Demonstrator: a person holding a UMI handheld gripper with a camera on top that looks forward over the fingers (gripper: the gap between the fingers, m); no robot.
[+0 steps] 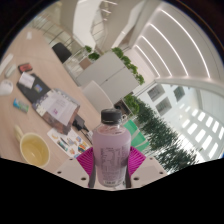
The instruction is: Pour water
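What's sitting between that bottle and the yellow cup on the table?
In the gripper view, only bare tabletop separates the bottle, held in the jaws, from the yellow cup. The papers lie further back.

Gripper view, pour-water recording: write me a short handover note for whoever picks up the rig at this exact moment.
Gripper: shut on the bottle, a pink pad pressing each side. The bottle is capped, upright relative to the fingers and lifted above the table; the whole view is tilted.
Cup: pale yellow, open, standing on the table off to one side of the bottle, apart from it. Whether it holds any water cannot be told.
Around: papers and small items on the table, a row of green plants beyond.
Done: bottle grasped and raised.
Left: no water is flowing; the bottle's cap appears on, so it likely must come off before tipping over the cup.
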